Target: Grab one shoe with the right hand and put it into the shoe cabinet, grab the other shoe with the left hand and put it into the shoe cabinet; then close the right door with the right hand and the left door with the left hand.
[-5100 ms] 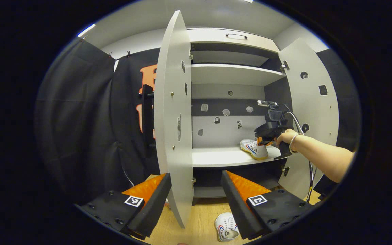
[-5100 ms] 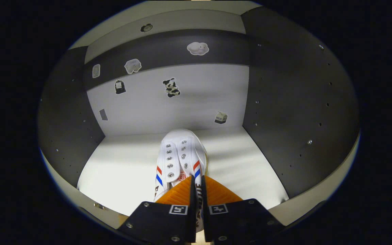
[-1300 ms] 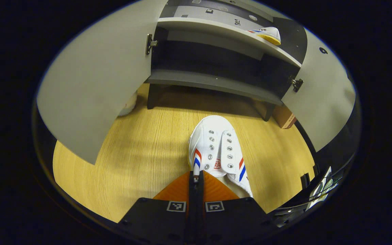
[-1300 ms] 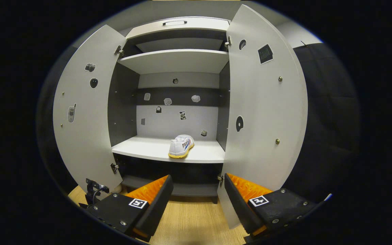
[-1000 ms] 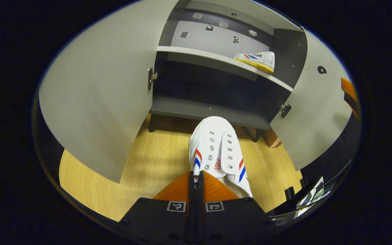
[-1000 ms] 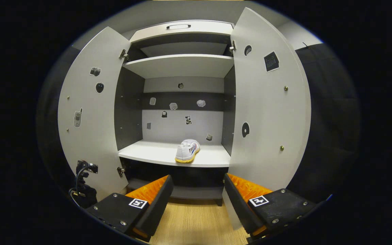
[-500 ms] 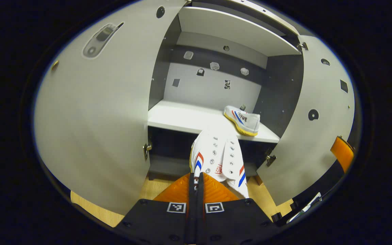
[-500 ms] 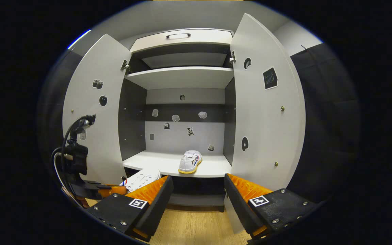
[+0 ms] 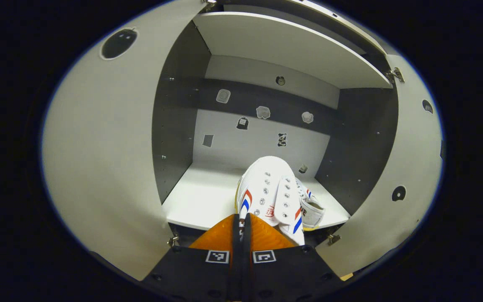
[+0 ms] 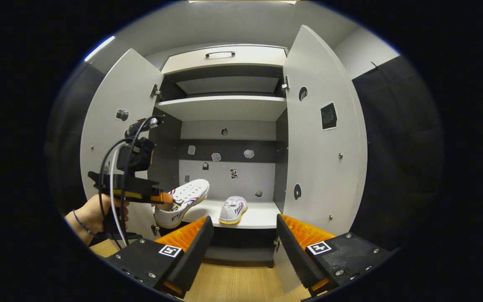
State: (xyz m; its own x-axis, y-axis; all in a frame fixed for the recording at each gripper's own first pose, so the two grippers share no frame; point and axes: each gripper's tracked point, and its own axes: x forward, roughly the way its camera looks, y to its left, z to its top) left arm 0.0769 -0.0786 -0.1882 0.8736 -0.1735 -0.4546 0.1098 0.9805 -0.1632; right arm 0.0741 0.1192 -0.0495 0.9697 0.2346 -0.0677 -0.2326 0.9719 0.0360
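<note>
Left tool [image 9: 242, 220] clamped tight on the heel end of a white sneaker [image 9: 271, 197], both fingers pressing the fabric; in the right gripper view the same left tool [image 10: 164, 197] holds that sneaker [image 10: 185, 201] in the air, toe pointing into the shoe cabinet [image 10: 224, 107], at the front edge of the middle shelf [image 10: 258, 216], a hand [image 10: 99, 214] on the grip. Second sneaker [image 10: 233, 209] sits on that shelf, right of centre, heel toward the opening; in the left gripper view it [image 9: 310, 207] is partly hidden behind the held one. Right tool [image 10: 241, 241] wide apart, holding nothing, well back from the cabinet over the wood floor [image 10: 233, 281]. Left door [image 10: 120, 126] and right door [image 10: 321, 138] both swung open. Small stickers [image 9: 262, 112] on the back panel.
</note>
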